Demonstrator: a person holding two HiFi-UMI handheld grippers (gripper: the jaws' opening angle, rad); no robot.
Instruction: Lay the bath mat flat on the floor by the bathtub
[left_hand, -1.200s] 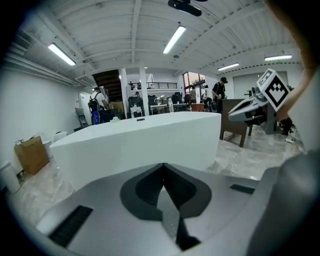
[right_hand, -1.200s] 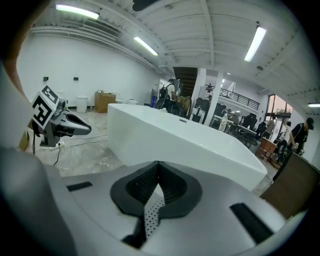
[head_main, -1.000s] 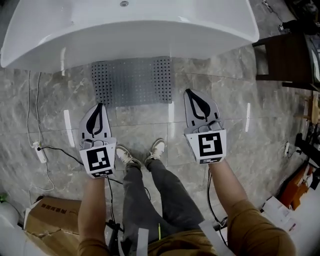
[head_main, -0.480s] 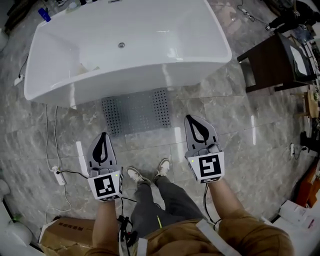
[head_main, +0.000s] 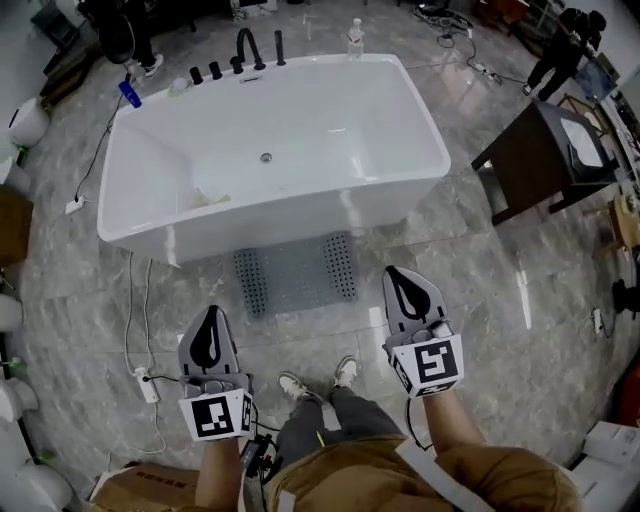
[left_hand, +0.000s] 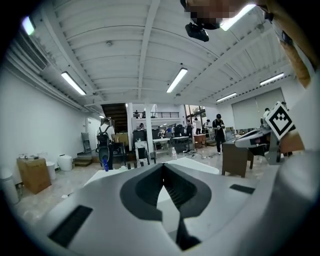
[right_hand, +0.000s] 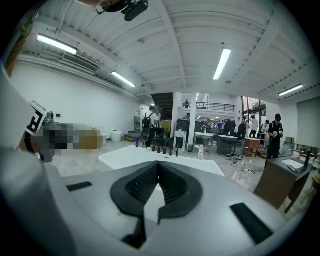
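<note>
A grey perforated bath mat (head_main: 297, 273) lies flat on the marble floor against the near side of the white bathtub (head_main: 275, 140). My left gripper (head_main: 211, 320) hangs shut and empty well above the floor, near the mat's left side. On the right, my right gripper (head_main: 403, 279) is also shut with nothing in it, just right of the mat. Both gripper views look level across the room: the left gripper (left_hand: 162, 165) and the right gripper (right_hand: 158, 164) show jaws closed tip to tip, the tub rim (right_hand: 150, 152) beyond them.
A dark wooden cabinet (head_main: 545, 150) stands right of the tub. A power strip with white cable (head_main: 147, 383) lies on the floor at left, a cardboard box (head_main: 135, 485) at bottom left. The person's feet (head_main: 320, 378) stand before the mat. People and tables fill the far room.
Both grippers have risen with the head; the floor, mat and tub now look farther away and the whole tub is in view. Both jaws stayed shut.
</note>
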